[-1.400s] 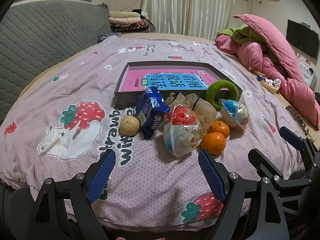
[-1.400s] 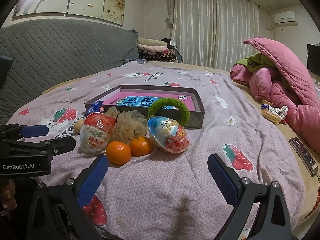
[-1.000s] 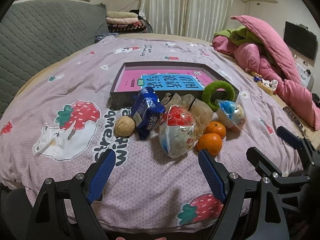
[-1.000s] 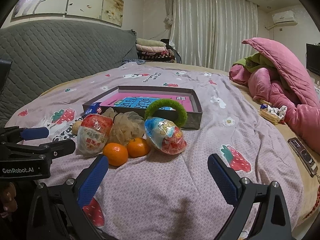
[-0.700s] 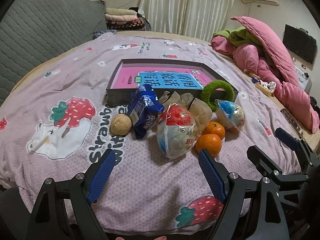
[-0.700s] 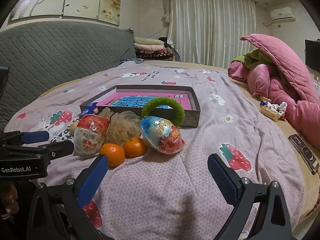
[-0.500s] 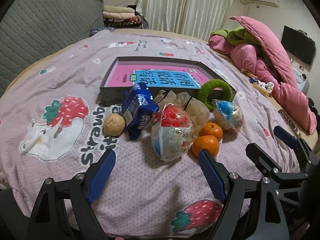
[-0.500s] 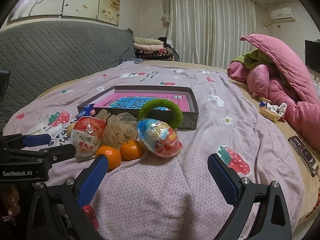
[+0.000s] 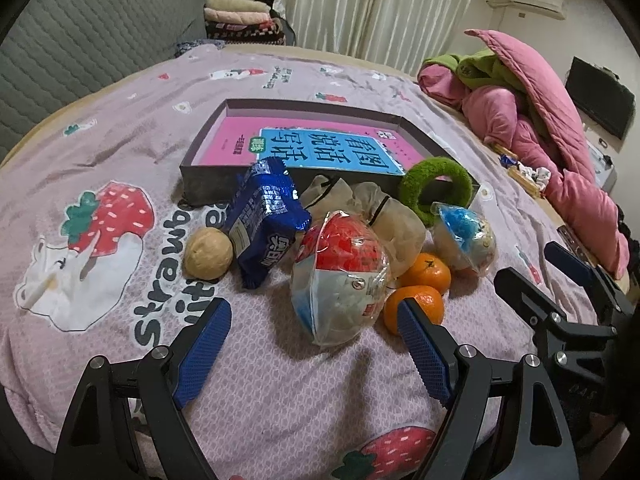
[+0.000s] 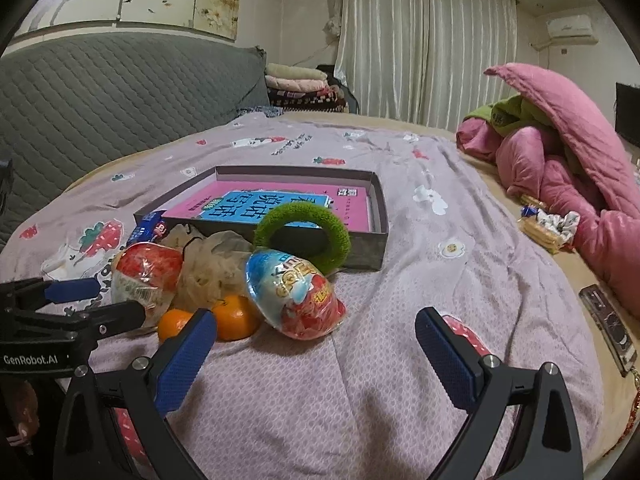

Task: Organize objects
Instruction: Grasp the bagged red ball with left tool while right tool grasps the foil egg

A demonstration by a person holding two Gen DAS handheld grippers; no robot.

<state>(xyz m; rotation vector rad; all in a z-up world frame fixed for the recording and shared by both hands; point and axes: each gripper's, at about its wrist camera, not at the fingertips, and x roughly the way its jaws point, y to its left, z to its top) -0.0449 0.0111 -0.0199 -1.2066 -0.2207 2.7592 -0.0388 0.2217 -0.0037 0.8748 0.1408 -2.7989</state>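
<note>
Now: approach step — both empty | left gripper (image 9: 314, 344) spread before red-topped packet (image 9: 340, 276) | right gripper (image 10: 316, 348) spread near egg packet (image 10: 294, 294) | next: grasp one, carry to box (image 9: 208, 188).

A pink quilt (image 10: 580, 152) is heaped at three o'clock, folded blankets (image 10: 300, 84) stacked at twelve before white curtains (image 10: 424, 44), a grey quilted headboard (image 10: 100, 100) at nine.

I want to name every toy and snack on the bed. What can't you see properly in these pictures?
- Blue snack packet: right wrist view, mostly hidden behind the beige mesh bag.
- Walnut: hidden in the right wrist view; seen only from the left.
- Nearer orange: right wrist view, partly behind the right claw.
- Book in the box: its near edge is hidden behind the box wall.
</note>
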